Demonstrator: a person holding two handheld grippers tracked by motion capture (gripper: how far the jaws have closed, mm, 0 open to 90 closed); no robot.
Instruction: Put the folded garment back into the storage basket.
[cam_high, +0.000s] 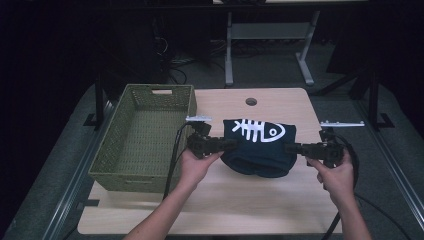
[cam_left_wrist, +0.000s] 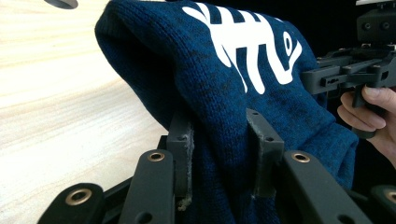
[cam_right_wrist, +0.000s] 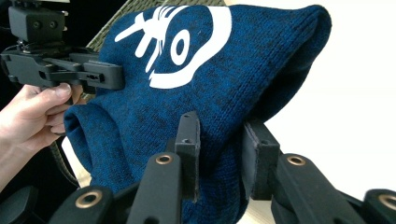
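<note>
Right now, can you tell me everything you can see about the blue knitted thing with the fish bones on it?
The blue knitted thing looks like a dark blue wool hat with a white fish-skeleton print across it. The knit is flecked with darker thread. It is held up over the light wooden table, right of the green woven basket, stretched between two grippers. The left gripper pinches one side of the fabric, and the right gripper pinches the other. Its lower part sags in rounded folds; whether that touches the table is unclear.

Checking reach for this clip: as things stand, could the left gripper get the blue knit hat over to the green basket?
Probably yes. The left gripper is shut on the blue knit hat, and the green basket sits open right beside it, nothing between. But the right gripper also grips the hat and must let go or follow.
</note>
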